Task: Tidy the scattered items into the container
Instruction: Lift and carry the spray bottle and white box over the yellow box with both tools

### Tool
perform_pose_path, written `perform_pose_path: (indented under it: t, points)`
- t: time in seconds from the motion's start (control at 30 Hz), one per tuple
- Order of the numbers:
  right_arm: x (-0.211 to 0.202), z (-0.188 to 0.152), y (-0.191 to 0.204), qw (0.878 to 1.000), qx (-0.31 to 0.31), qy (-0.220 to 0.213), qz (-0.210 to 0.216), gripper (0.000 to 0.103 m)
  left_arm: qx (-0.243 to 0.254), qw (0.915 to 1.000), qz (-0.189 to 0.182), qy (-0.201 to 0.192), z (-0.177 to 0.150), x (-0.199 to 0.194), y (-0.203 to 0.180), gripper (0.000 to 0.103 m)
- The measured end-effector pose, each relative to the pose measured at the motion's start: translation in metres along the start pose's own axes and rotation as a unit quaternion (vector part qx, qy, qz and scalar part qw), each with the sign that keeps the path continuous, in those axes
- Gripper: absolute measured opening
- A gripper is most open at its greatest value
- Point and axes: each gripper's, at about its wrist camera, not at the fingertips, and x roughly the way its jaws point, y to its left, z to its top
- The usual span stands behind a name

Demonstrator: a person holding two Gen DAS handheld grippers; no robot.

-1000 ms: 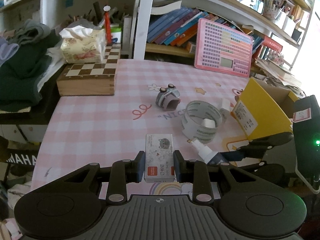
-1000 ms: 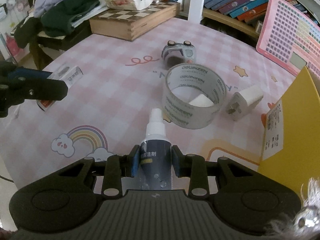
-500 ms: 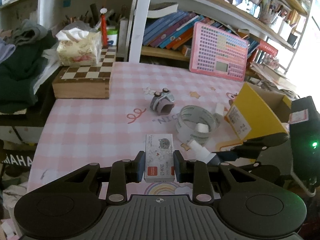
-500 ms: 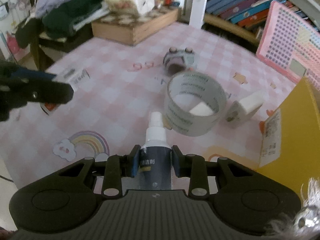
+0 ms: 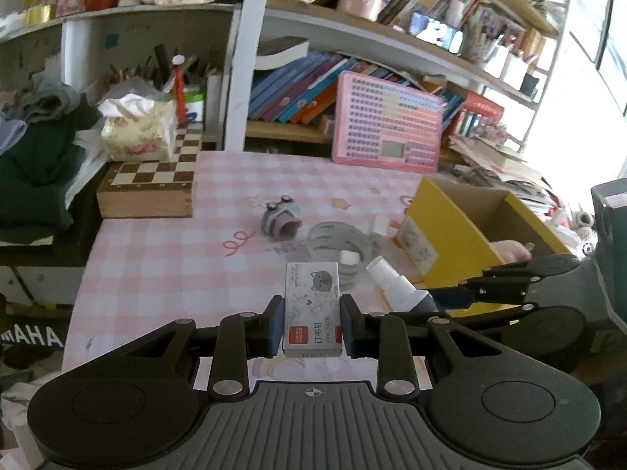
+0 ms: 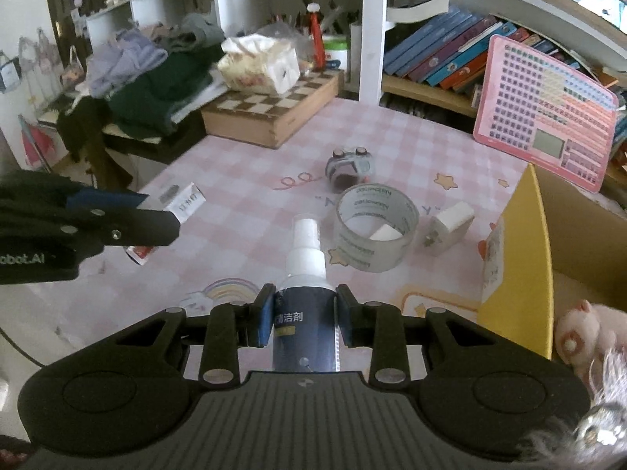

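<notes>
Staple box (image 5: 311, 305) clamped between left tongs (image 5: 311, 327); spray bottle (image 6: 305, 305) between right tongs (image 6: 303, 319).

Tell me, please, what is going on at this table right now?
A person is tidying scattered items with two handheld tongs. The left tongs are shut on a small box of staples; the right tongs are shut on a dark spray bottle. Both are held above the pink checked table. The tape roll, white charger and small toy car lie beside the yellow cardboard box.
</notes>
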Motion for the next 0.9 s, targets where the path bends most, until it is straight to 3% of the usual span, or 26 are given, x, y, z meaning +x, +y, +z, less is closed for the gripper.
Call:
perform_pose_path:
  t: [0.33,0.9]
  points:
    - [-0.056,-0.038,0.001,0.998,0.053,-0.013,-0.029,0.030,-0.004,0.9984,-0.057,0.004,-0.016,-0.027,-0.020,0.028]
    - [-0.116,-0.107,-0.025,0.981,0.159,-0.006,-0.107,0.030,0.056,0.9871,-0.147,0.031,-0.031,-0.019,-0.085,0.028]
